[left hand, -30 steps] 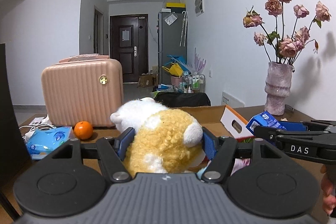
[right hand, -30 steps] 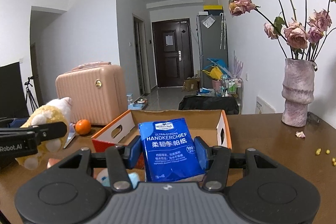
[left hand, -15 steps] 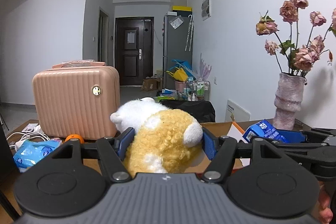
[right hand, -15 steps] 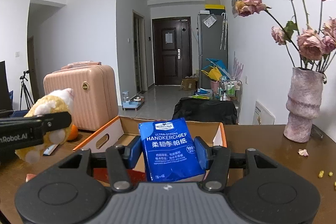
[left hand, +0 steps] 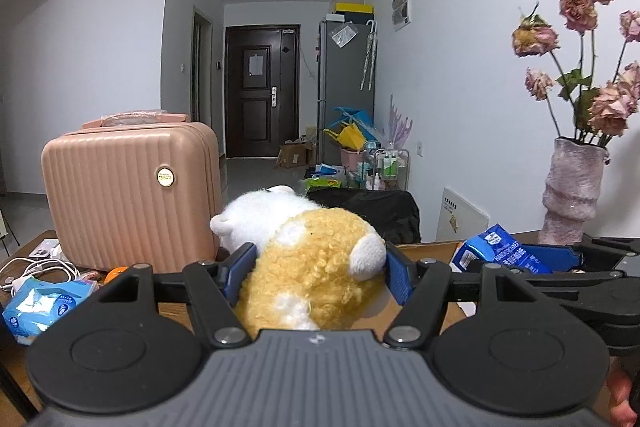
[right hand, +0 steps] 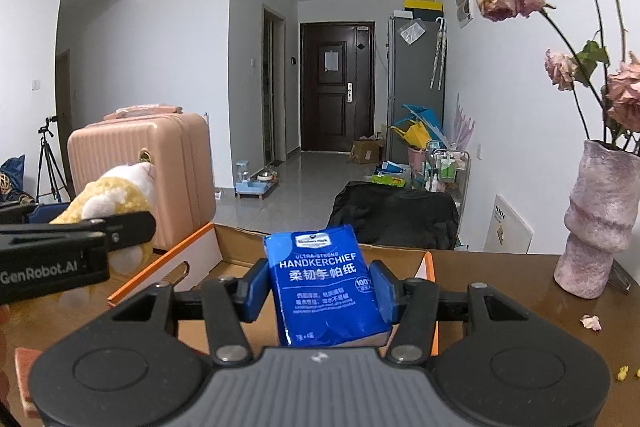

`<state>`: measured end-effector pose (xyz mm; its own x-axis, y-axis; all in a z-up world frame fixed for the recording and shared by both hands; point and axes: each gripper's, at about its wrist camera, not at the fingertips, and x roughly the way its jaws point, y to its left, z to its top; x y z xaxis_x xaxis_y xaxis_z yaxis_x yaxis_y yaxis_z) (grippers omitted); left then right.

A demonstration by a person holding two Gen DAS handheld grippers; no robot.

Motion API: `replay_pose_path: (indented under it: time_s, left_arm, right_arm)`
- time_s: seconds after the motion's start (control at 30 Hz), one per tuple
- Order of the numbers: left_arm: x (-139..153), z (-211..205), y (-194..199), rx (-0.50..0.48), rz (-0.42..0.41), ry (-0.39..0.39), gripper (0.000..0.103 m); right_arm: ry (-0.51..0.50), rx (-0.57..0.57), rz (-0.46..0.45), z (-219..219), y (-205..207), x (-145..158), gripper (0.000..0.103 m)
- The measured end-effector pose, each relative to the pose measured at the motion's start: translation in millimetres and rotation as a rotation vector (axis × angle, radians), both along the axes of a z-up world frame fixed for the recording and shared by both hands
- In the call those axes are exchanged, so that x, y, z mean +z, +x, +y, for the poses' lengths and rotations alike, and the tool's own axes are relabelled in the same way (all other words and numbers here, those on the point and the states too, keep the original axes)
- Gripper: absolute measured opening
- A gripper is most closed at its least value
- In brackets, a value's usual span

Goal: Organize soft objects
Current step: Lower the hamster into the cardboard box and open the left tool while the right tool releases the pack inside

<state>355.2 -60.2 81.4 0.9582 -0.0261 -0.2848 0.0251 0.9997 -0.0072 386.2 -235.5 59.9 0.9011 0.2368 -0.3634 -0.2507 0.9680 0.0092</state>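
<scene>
My left gripper point(left hand: 318, 267) is shut on a yellow and white plush toy point(left hand: 308, 267) and holds it above the table, left of the cardboard box point(right hand: 192, 263). The toy also shows in the right wrist view point(right hand: 108, 199), pinched by the left gripper. My right gripper point(right hand: 320, 287) is shut on a blue handkerchief tissue pack point(right hand: 326, 287) and holds it upright over the open box. The pack also shows in the left wrist view point(left hand: 496, 253), at the right.
A pink suitcase point(left hand: 128, 195) stands at the back left of the table, with an orange point(left hand: 116, 271), white cables point(left hand: 40, 269) and a light blue tissue pack point(left hand: 40, 301) in front. A vase of dried roses point(right hand: 600, 227) stands at the right. Petal bits point(right hand: 590, 321) lie nearby.
Both grippers have risen and moved forward with their loads still held. The box and table sit lower in both views.
</scene>
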Motion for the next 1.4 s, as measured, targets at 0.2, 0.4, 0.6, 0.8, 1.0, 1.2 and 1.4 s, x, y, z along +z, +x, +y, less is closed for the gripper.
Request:
replay_pose_path:
  time_s: [0.2, 0.4, 0.6, 0.8, 1.0, 1.2, 1.4]
  left_arm:
    - [-6, -3, 24, 0.017, 0.032, 0.001, 0.068]
    - [-14, -7, 45, 0.039, 0.067, 0.008, 0.068]
    - [-27, -11, 63, 0.053, 0.103, 0.016, 0.068]
    - [-41, -12, 77, 0.066, 0.132, 0.024, 0.068]
    - [-53, -8, 88, 0.088, 0.163, 0.022, 0.068]
    - [-60, -2, 94, 0.100, 0.186, -0.003, 0.078]
    - [-55, 3, 89, 0.122, 0.162, -0.003, 0.103]
  right_arm:
    - [-0.014, -0.005, 0.022, -2, 25, -3, 0.053]
    - [-0.023, -0.014, 0.064, -2, 45, -12, 0.053]
    - [-0.029, -0.011, 0.094, 0, 57, -28, 0.053]
    - [-0.038, -0.026, 0.130, 5, 69, -46, 0.053]
    - [-0.032, -0.037, 0.151, 6, 76, -58, 0.053]
    - [0.004, -0.074, 0.185, -1, 84, -62, 0.060]
    - [0.040, -0.115, 0.178, -13, 85, -60, 0.094]
